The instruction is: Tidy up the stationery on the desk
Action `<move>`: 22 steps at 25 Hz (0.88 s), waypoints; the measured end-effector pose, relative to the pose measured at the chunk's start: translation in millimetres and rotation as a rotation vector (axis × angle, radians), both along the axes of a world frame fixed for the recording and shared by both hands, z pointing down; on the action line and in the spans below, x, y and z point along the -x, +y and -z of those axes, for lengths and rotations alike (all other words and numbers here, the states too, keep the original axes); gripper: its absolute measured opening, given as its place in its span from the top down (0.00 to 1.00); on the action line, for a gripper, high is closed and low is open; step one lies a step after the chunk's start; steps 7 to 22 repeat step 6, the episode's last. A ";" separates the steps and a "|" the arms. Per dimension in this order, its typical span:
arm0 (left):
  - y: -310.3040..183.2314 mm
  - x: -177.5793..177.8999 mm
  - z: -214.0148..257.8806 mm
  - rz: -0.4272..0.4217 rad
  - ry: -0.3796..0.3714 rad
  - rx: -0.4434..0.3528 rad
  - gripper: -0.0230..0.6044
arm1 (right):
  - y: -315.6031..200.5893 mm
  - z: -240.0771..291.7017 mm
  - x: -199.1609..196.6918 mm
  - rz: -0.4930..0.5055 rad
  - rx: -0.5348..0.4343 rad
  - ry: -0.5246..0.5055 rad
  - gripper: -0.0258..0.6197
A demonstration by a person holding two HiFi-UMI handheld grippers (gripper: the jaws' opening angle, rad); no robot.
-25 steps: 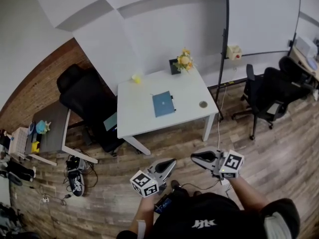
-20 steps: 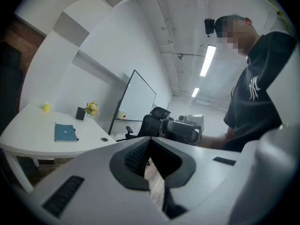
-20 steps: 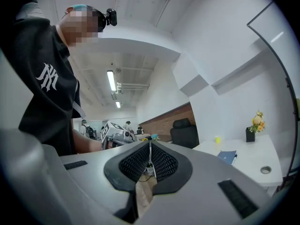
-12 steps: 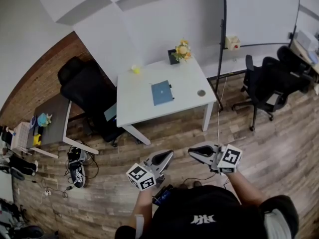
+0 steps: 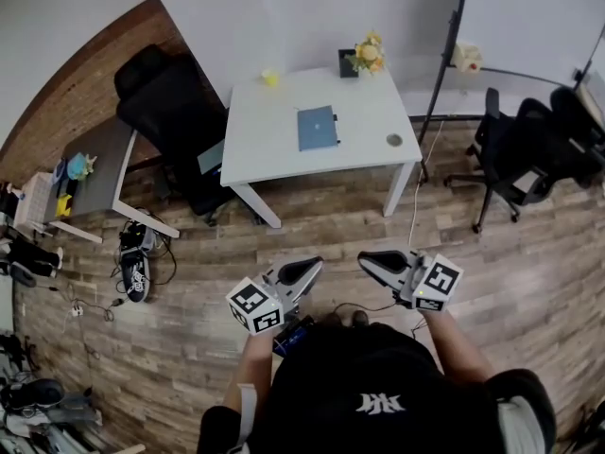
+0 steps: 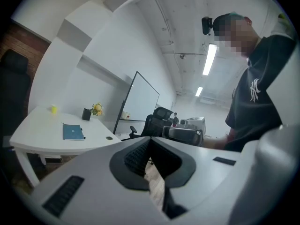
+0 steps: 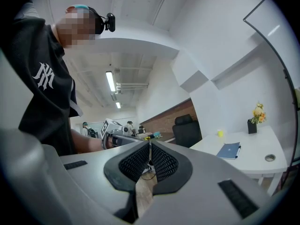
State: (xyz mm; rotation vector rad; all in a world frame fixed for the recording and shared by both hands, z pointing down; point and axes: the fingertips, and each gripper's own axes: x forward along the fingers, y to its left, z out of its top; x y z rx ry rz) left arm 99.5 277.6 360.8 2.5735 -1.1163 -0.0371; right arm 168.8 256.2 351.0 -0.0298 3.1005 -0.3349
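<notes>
Left gripper: jaws pressed together at the tips, nothing between them, touching nothing. Right gripper: same, ribbed pads shut against each other, empty. Both are held side by side close to the person's body, over wood floor and well apart from the white desk on the far side.

On the desk:
- blue notebook lying flat mid-desk, with a dark pen along its right edge
- small yellow object at the far-left corner
- flower pot at the far edge
- round disc near the right edge

Black office chair stands at the desk's left.
</notes>
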 end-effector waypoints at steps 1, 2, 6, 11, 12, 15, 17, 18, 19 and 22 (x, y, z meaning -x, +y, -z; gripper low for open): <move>0.6 0.7 -0.6 0.001 -0.007 0.001 0.96 | 0.6 -1.9 0.4 0.001 0.005 0.004 0.90; -0.3 1.2 1.4 0.003 -0.017 -0.002 0.96 | -0.5 -3.3 0.8 0.001 0.005 0.010 0.90; -15.6 1.6 15.7 0.001 -0.120 -0.041 0.96 | -16.5 4.4 3.2 -0.002 -0.042 0.011 0.90; -15.6 1.6 15.7 0.001 -0.120 -0.041 0.96 | -16.5 4.4 3.2 -0.002 -0.042 0.011 0.90; -15.6 1.6 15.7 0.001 -0.120 -0.041 0.96 | -16.5 4.4 3.2 -0.002 -0.042 0.011 0.90; -15.6 1.6 15.7 0.001 -0.120 -0.041 0.96 | -16.5 4.4 3.2 -0.002 -0.042 0.011 0.90; -15.6 1.6 15.7 0.001 -0.120 -0.041 0.96 | -16.5 4.4 3.2 -0.002 -0.042 0.011 0.90; -15.6 1.6 15.7 0.001 -0.120 -0.041 0.96 | -16.5 4.4 3.2 -0.002 -0.042 0.011 0.90; -15.6 1.6 15.7 0.001 -0.120 -0.041 0.96 | -16.5 4.4 3.2 -0.002 -0.042 0.011 0.90; -15.6 1.6 15.7 0.001 -0.120 -0.041 0.96 | -16.5 4.4 3.2 -0.002 -0.042 0.011 0.90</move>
